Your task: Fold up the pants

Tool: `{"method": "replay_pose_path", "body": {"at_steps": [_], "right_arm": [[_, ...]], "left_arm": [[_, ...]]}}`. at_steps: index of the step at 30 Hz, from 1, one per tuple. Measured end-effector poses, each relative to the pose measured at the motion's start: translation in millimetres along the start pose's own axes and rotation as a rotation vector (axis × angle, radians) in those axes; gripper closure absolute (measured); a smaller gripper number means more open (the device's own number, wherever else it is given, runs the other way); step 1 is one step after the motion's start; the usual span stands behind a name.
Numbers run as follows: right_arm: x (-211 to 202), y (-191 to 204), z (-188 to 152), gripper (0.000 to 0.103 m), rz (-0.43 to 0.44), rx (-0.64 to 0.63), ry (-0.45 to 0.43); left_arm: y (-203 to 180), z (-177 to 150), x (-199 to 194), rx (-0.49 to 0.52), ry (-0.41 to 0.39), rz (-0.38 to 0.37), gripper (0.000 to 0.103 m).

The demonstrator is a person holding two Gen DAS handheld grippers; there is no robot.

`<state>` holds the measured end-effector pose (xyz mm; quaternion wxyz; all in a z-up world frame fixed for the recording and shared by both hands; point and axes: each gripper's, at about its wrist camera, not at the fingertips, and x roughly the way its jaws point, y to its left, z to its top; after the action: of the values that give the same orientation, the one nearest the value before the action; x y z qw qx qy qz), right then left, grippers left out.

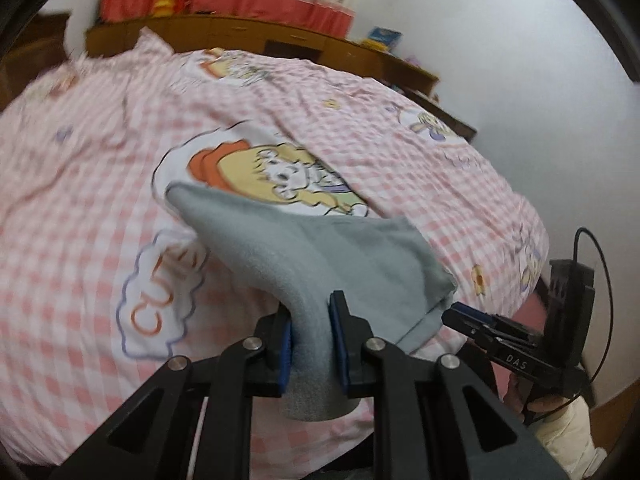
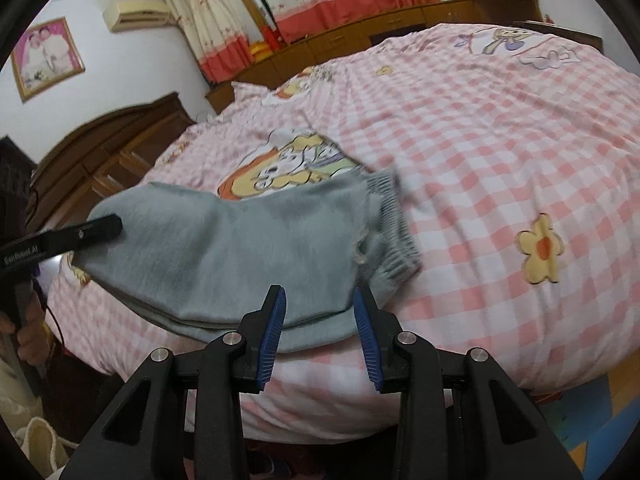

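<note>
Grey fleece pants (image 1: 320, 256) lie folded on a pink checked bed cover (image 1: 100, 160). My left gripper (image 1: 312, 306) is shut on one end of them, and a thick fold bulges between its blue pads and hangs below. That end is lifted off the bed. In the right wrist view the pants (image 2: 240, 248) stretch leftward, with the ribbed waistband (image 2: 392, 216) at the far right and the left gripper (image 2: 116, 224) at their left end. My right gripper (image 2: 319, 294) holds the near edge, the layered fabric filling the gap between its pads. The right gripper (image 1: 448, 314) meets the pants' right corner.
The bed cover (image 2: 500, 160) with cartoon prints fills most of both views. A dark wooden headboard (image 2: 100, 152) stands at the left, and a low wooden cabinet (image 1: 240, 36) runs under red-hemmed curtains at the back. A person's hand (image 1: 560, 412) grips the right tool.
</note>
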<state>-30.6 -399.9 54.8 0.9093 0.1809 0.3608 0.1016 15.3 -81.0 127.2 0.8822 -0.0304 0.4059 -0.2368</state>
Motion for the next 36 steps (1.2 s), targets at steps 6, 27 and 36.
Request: {"method": "replay_pose_path", "body": {"at_steps": [6, 27, 36], "right_arm": [[-12, -26, -1, 0.066, -0.010, 0.066, -0.036], [-10, -60, 4, 0.066, -0.031, 0.160, 0.017], [10, -10, 36, 0.066, 0.058, 0.043, 0.054]], "left_arm": [[-54, 36, 8, 0.172, 0.043, 0.012, 0.085], [-143, 17, 145, 0.249, 0.272, -0.121, 0.063], [-103, 18, 92, 0.184, 0.136, -0.020, 0.040]]}}
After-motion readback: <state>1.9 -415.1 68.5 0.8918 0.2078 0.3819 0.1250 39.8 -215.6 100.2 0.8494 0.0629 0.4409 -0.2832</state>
